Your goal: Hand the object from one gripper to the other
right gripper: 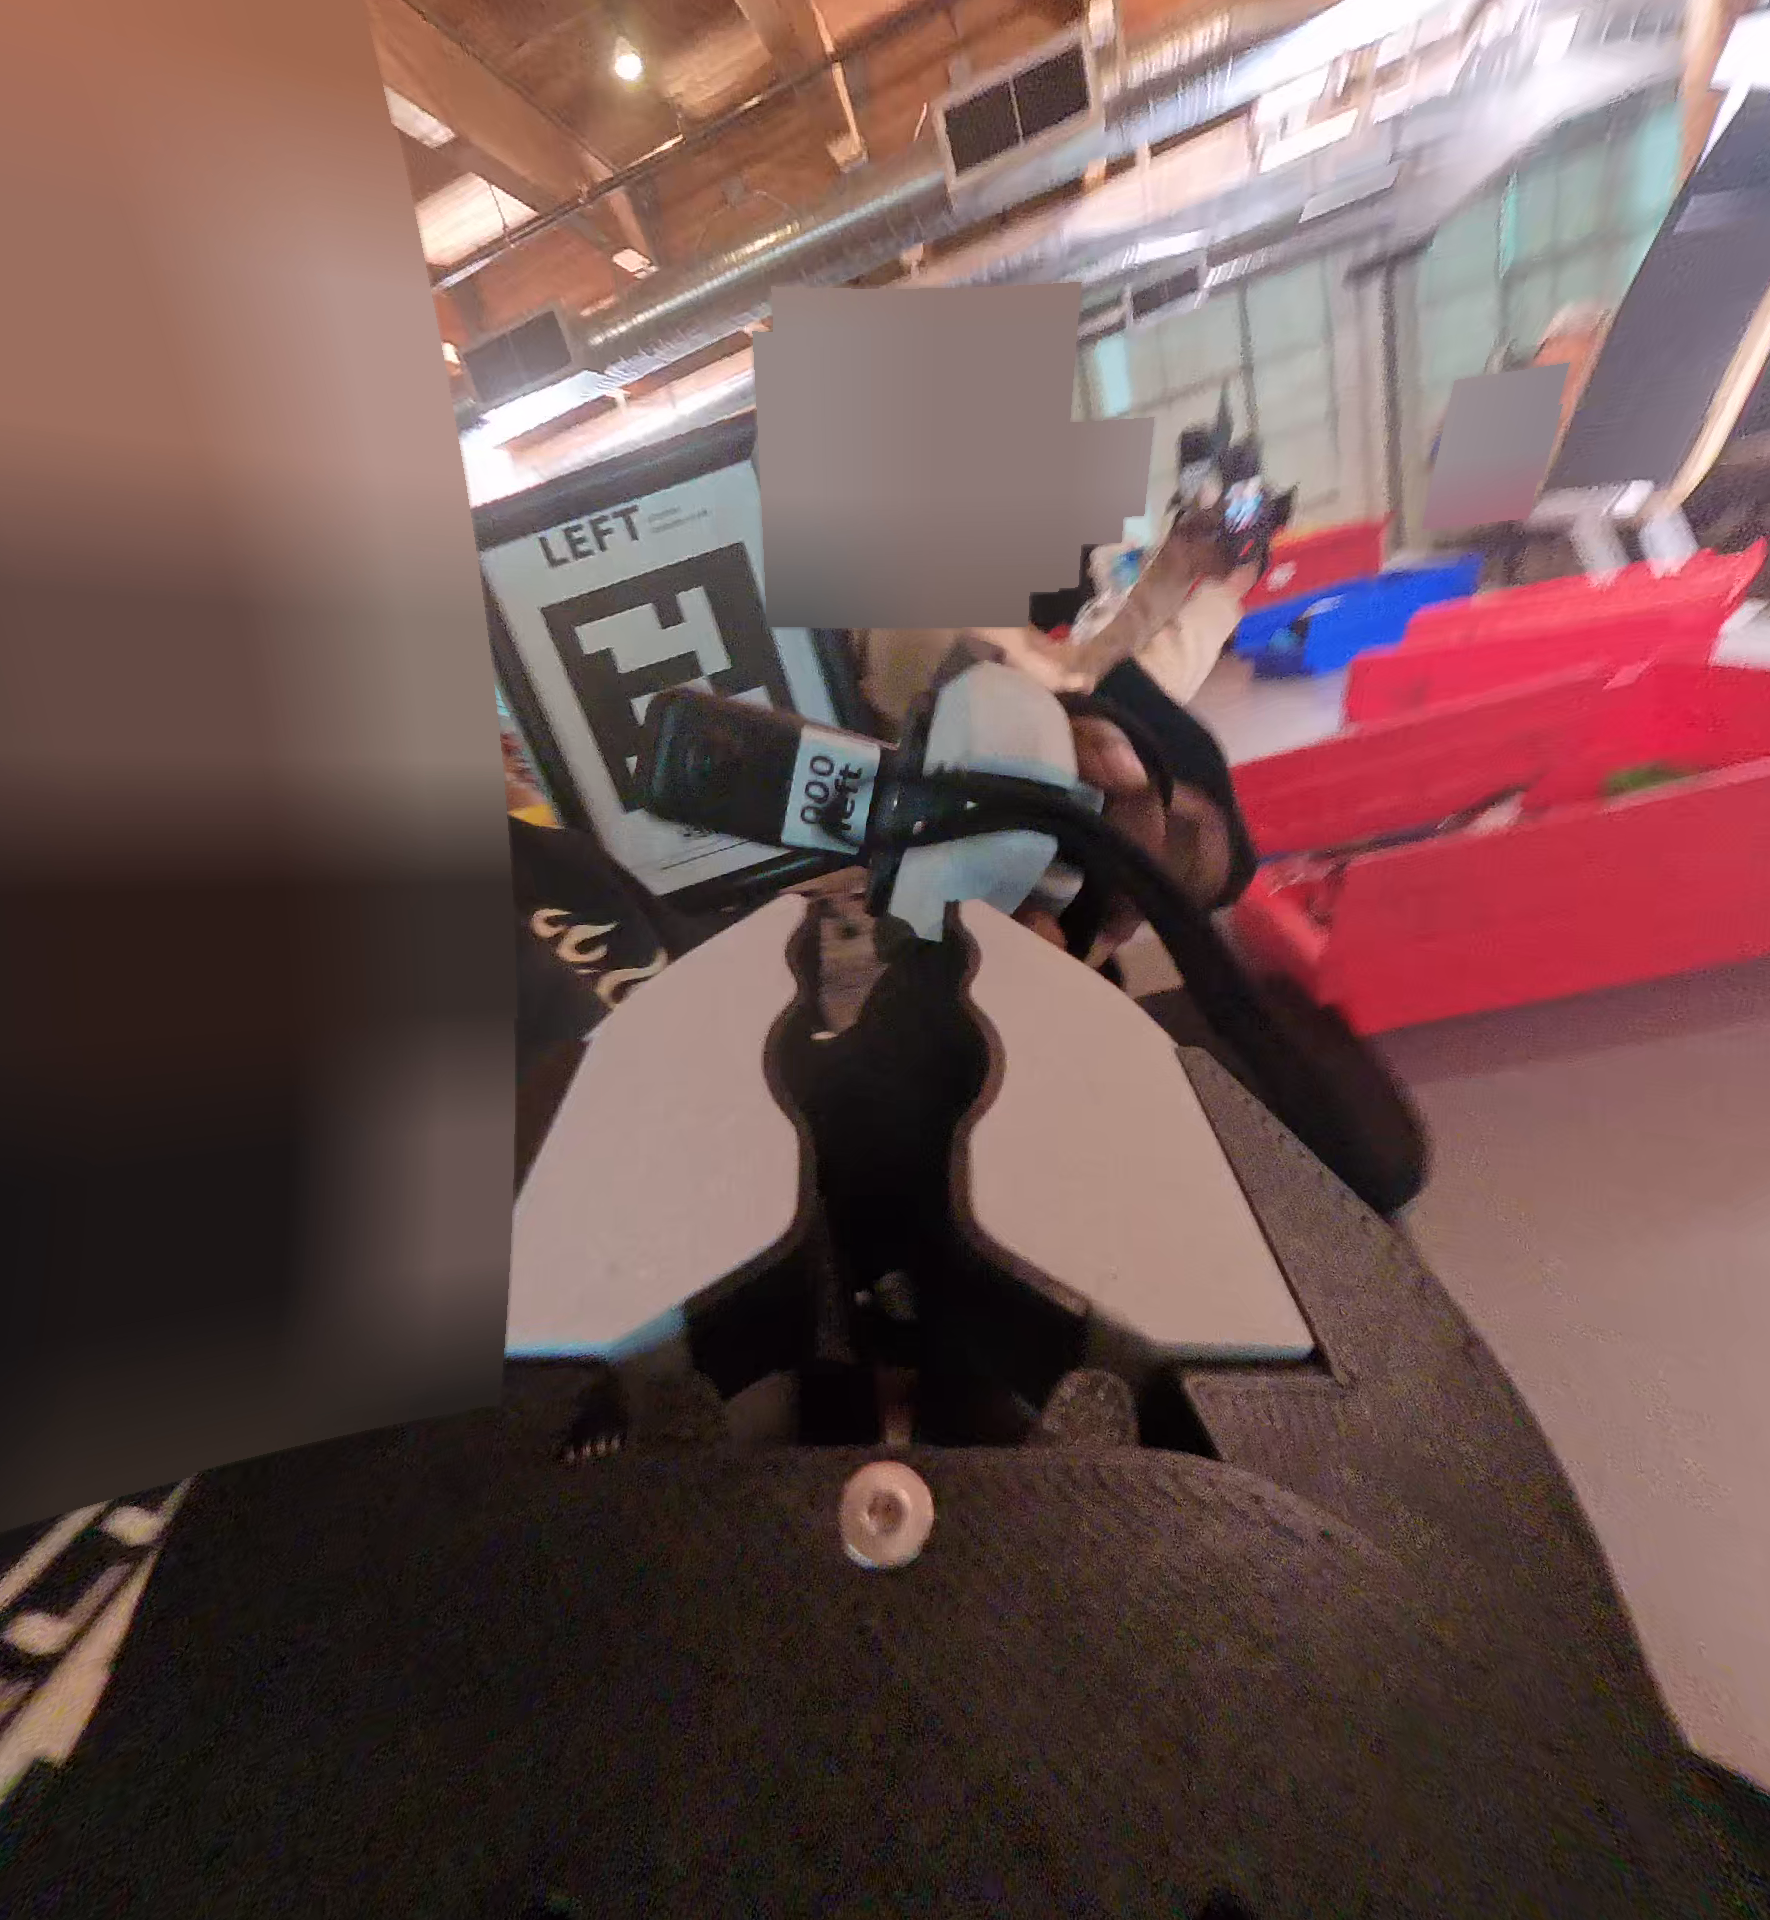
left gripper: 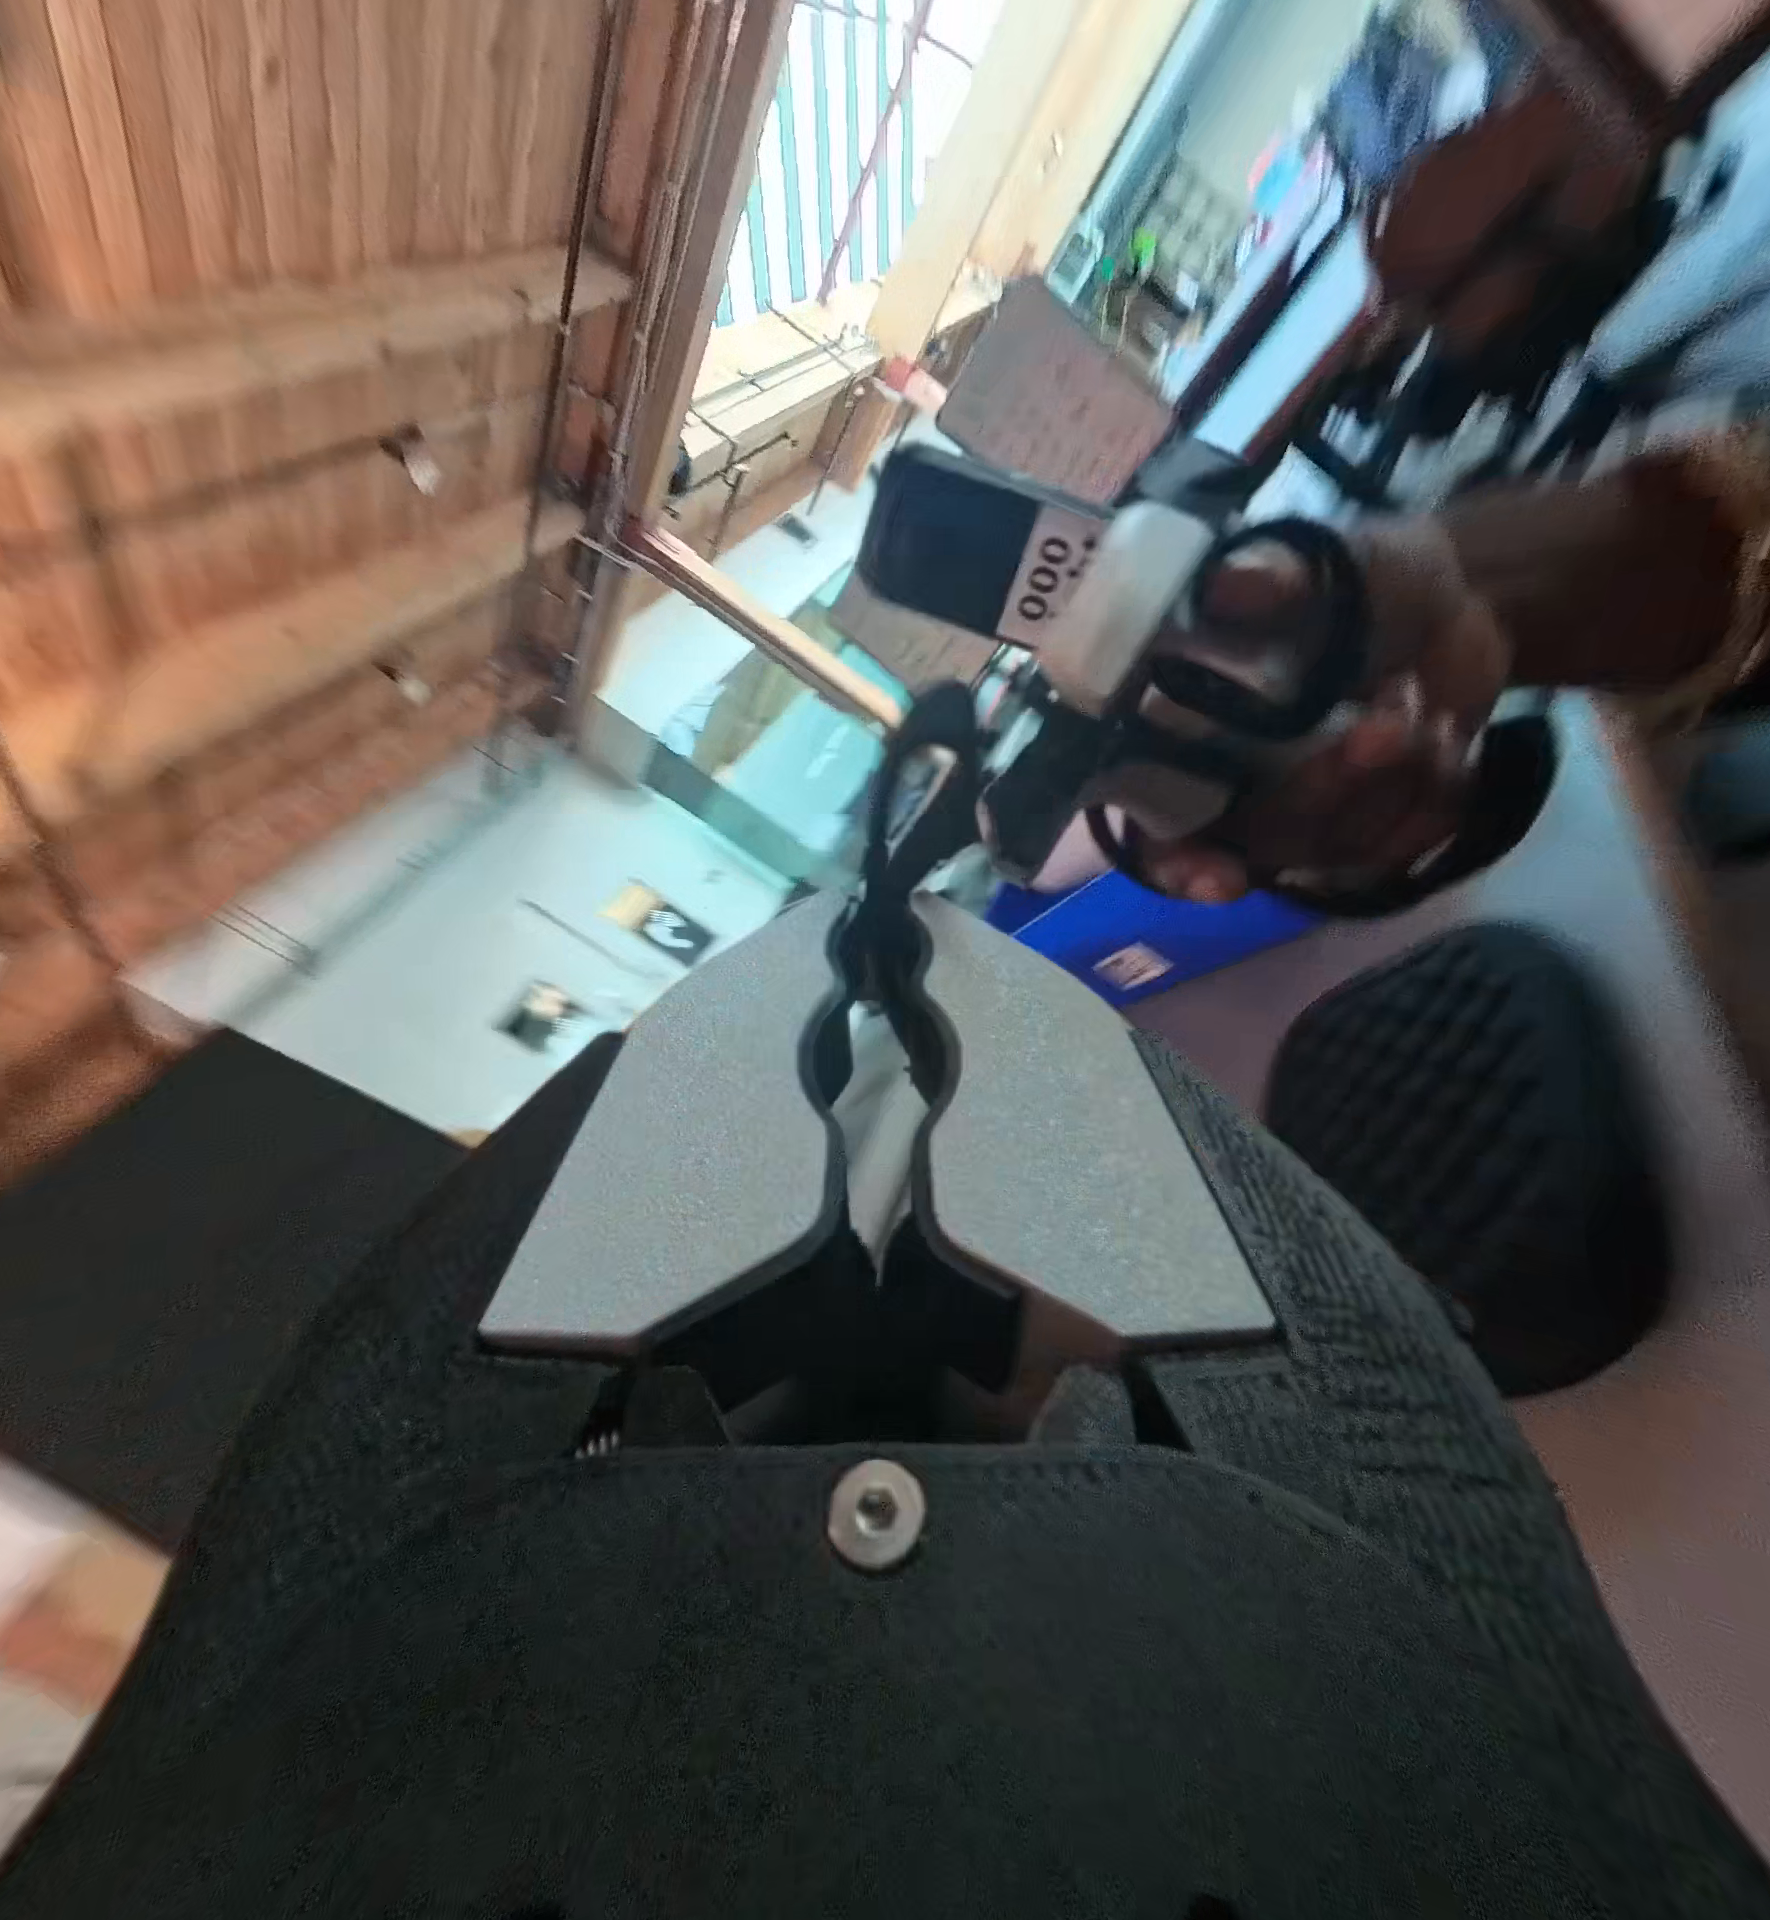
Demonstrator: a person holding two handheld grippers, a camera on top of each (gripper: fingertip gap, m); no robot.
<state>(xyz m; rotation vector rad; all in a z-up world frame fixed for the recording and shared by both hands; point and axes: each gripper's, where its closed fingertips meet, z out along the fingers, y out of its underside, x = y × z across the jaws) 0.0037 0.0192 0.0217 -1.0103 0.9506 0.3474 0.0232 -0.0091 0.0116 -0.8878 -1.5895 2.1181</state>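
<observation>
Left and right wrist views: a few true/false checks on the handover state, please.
1. The left gripper is clamped on a black object. True.
2. The object lies on the floor. False: it is held up in the air between the left gripper's fingers.
3. The bin beyond the left gripper's tips is green. False: it is a blue bin.
4. Red bins stand to the right in the right wrist view. True.
5. The right gripper is plainly shut tight, fingers touching. False: a gap shows between its fingers, with something dark in it; whether it grips is unclear.
</observation>
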